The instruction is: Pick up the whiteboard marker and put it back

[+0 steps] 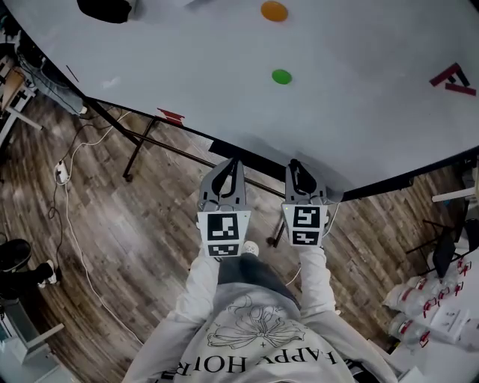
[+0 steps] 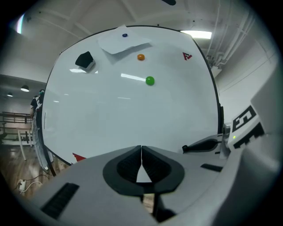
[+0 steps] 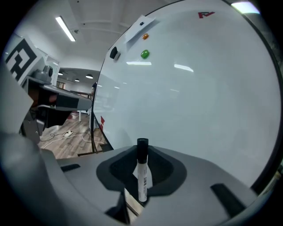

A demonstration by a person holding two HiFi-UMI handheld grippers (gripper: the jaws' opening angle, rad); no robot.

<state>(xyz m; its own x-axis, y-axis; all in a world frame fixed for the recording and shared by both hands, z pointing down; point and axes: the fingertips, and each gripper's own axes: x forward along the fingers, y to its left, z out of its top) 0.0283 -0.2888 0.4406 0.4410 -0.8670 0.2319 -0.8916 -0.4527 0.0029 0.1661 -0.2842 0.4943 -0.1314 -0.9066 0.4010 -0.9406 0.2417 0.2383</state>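
Observation:
A white-barrelled whiteboard marker point(image 3: 142, 170) with a black cap stands upright between the jaws of my right gripper point(image 3: 142, 154), which is shut on it. In the head view that gripper point(image 1: 299, 170) points at the lower edge of the large whiteboard point(image 1: 224, 67); the marker itself is hidden there. My left gripper point(image 2: 141, 152) is shut with nothing in it, its pads touching. It sits just left of the right one point(image 1: 228, 170), by the same edge of the board.
On the board are a green magnet point(image 1: 281, 76), an orange magnet point(image 1: 274, 10), a black eraser point(image 1: 105, 9) and a red logo point(image 1: 452, 78). The stand's legs point(image 1: 138, 149), a power strip point(image 1: 61, 173) with cables, and white bags point(image 1: 419, 307) are on the wooden floor.

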